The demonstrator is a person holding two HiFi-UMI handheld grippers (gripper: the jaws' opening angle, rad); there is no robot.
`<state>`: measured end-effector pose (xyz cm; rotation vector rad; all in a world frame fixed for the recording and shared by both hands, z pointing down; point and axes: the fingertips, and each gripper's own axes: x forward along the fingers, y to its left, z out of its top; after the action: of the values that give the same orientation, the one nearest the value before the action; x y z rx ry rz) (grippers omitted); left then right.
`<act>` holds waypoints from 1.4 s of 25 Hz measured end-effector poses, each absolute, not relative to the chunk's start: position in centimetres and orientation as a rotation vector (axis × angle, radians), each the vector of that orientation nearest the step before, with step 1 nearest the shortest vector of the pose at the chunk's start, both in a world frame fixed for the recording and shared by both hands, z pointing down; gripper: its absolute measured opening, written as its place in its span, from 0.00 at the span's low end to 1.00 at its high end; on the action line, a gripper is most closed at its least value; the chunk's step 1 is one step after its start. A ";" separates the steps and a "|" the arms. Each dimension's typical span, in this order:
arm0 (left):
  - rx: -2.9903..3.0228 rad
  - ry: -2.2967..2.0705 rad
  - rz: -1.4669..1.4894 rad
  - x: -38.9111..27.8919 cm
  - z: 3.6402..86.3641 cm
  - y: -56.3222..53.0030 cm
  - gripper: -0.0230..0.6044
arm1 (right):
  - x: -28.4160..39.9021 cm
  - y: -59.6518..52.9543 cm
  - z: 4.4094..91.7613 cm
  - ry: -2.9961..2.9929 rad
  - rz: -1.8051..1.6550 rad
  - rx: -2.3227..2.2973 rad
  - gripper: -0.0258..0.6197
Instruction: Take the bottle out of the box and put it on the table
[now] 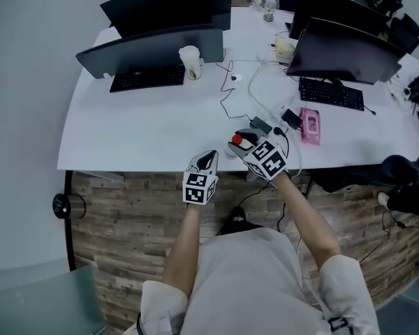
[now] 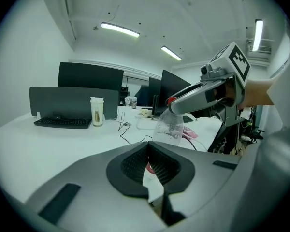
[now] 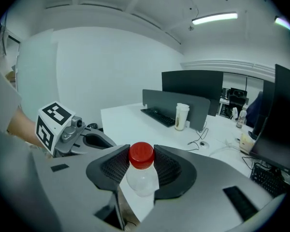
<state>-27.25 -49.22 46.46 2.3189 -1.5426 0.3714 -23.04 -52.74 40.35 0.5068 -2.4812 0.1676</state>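
A clear plastic bottle (image 3: 141, 175) with a red cap sits neck-up between the pads of my right gripper (image 3: 141, 161), which is shut on it just below the cap. In the head view the right gripper (image 1: 239, 142) holds the bottle (image 1: 232, 149) over the near edge of the white table (image 1: 146, 131). The left gripper view shows the bottle (image 2: 169, 125) hanging from those jaws above the tabletop. My left gripper (image 1: 208, 158) hovers just left of it at the table edge, its jaws (image 2: 148, 146) closed tip to tip with nothing between them. No box is in view.
On the table stand several dark monitors (image 1: 153, 47), two keyboards (image 1: 148, 77), a white cup (image 1: 190, 61), loose cables (image 1: 255, 89), a black power adapter (image 1: 292, 119) and a pink packet (image 1: 310, 125). Wood-pattern floor (image 1: 119, 215) lies below the table edge, with a black round object (image 1: 68, 205) at the left.
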 end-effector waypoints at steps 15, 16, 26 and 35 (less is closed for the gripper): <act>2.244 -1.580 0.364 -29.6 47.7 -50.0 0.06 | -27.0 -55.6 42.2 -2.495 0.216 0.500 0.33; 2.247 -1.579 0.365 -29.6 47.7 -50.0 0.06 | -27.0 -55.7 42.2 -2.500 0.219 0.516 0.33; 2.247 -1.553 0.332 -29.2 47.0 -47.8 0.06 | -25.9 -56.2 41.0 -2.511 0.279 0.686 0.43; 2.292 -1.507 0.336 -28.2 46.5 -44.7 0.06 | -22.9 -52.8 38.8 -2.529 0.283 0.816 0.43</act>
<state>-28.19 -44.71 46.45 2.2921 -1.5069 0.3355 -22.93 -52.80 38.78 0.8162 -2.5289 0.2826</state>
